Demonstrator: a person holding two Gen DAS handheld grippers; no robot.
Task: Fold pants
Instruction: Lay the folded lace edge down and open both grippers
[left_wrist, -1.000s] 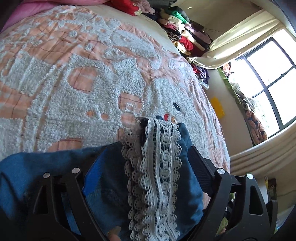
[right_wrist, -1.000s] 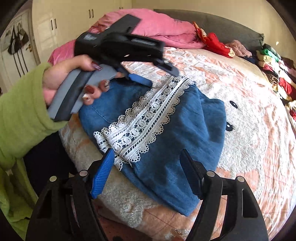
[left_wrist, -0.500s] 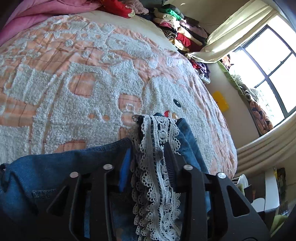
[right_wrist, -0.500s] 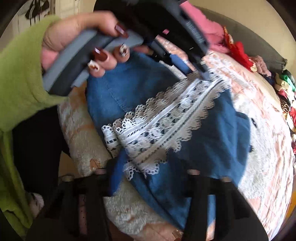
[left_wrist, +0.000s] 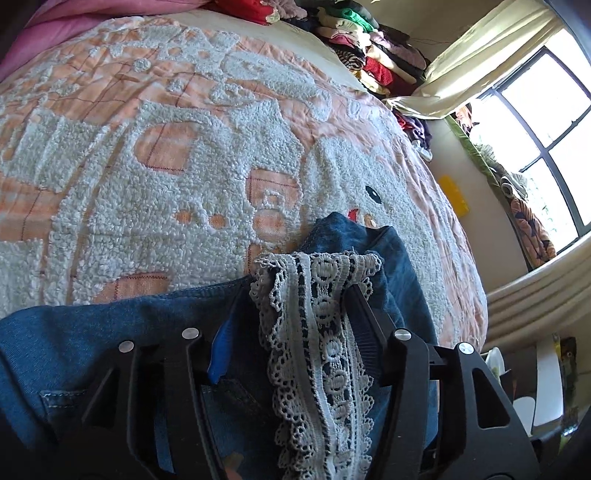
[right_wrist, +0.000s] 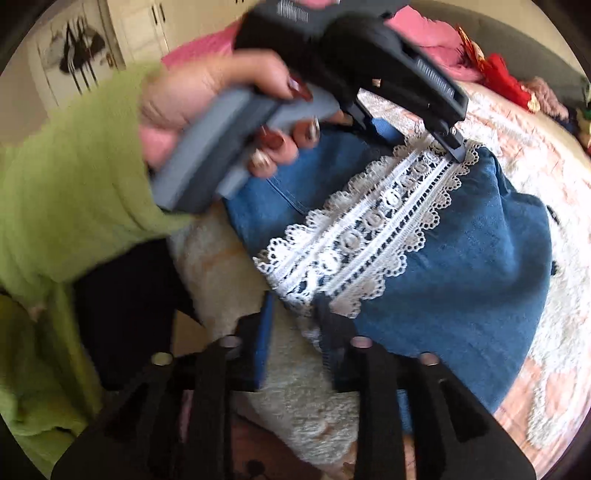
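Observation:
Blue denim pants (right_wrist: 461, 266) with a white lace trim band (right_wrist: 373, 229) lie on the bed near its front edge. My left gripper (left_wrist: 291, 314) sits over the far end of the lace (left_wrist: 317, 332), fingers closed onto the bunched lace and denim (left_wrist: 369, 236). It also shows in the right wrist view (right_wrist: 417, 140), held by a hand in a green sleeve. My right gripper (right_wrist: 295, 314) is at the near end of the lace, its fingers narrowed around the lace corner at the pants' edge.
The bed has a peach and white tufted cover (left_wrist: 166, 147). Pink bedding (right_wrist: 424, 51) and stacked clothes (left_wrist: 369, 55) lie at the far side. A window (left_wrist: 535, 110) and curtain are to the right. The bed's front edge (right_wrist: 258, 369) drops off below my right gripper.
Both grippers have closed from wide open. The left one narrowed onto the far end of the lace; the right one moved in and narrowed onto the near lace corner.

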